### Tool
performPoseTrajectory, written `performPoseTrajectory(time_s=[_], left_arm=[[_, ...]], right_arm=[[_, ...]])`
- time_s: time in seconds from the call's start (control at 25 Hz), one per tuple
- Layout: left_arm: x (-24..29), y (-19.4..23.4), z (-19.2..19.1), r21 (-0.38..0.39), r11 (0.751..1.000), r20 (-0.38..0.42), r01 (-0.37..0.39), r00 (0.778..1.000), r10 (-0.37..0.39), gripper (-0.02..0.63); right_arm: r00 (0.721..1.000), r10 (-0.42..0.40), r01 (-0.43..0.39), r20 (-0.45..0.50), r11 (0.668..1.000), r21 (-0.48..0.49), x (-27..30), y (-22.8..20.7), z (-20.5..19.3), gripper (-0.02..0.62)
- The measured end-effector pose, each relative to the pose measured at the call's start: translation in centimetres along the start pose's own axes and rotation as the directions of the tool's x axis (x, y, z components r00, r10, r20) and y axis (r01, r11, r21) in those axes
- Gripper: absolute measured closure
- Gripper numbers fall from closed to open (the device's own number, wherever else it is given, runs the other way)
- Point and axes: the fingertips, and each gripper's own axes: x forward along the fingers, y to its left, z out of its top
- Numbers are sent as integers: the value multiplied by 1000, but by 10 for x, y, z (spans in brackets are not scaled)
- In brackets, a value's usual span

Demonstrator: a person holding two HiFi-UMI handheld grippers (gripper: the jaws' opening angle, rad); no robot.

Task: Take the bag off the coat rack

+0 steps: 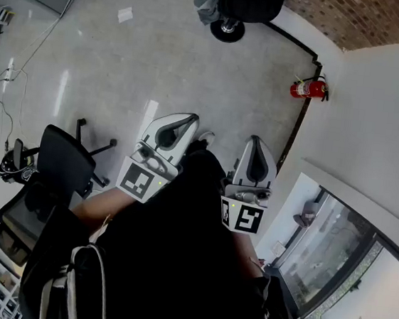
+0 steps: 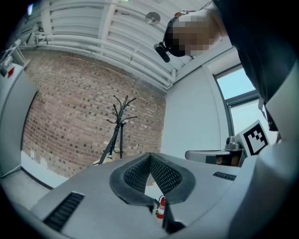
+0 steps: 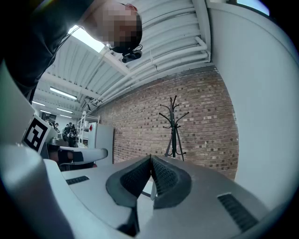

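A bare black coat rack (image 2: 120, 122) stands against the brick wall, also seen ahead as the coat rack (image 3: 174, 126); no bag hangs on its hooks. A pale thing (image 2: 99, 161) lies by its foot, too small to tell. A black bag with pale straps (image 1: 70, 285) shows at the lower left, beside the person's body. My left gripper (image 1: 187, 120) and right gripper (image 1: 257, 140) are held close to the body, pointing outward. The left gripper (image 2: 150, 157) is shut with nothing between its pads, and so is the right gripper (image 3: 151, 159).
A red fire extinguisher (image 1: 308, 87) hangs in the wall corner. A black office chair (image 1: 62, 167) stands to the left, another chair (image 1: 239, 2) further off. A window (image 1: 347, 276) is at the right. Cables (image 1: 7, 90) lie on the floor.
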Motion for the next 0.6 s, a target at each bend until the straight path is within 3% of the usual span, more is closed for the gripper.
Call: performPoseTrajectory(time_s=[0.12, 0.32, 0.6], left_arm=[[-2, -4, 3, 24, 1000, -8, 15, 1000, -15, 588], [1, 0, 1, -4, 1000, -18, 3, 1000, -4, 588], [12, -3, 3, 2, 1000, -9, -12, 1000, 12, 588]], right_arm=[[1000, 17, -18, 6, 1000, 16, 0, 4, 2, 576], [999, 32, -32, 21, 999, -5, 2, 5, 9, 575], [1000, 4, -4, -16, 1000, 23, 2, -17, 0, 575]])
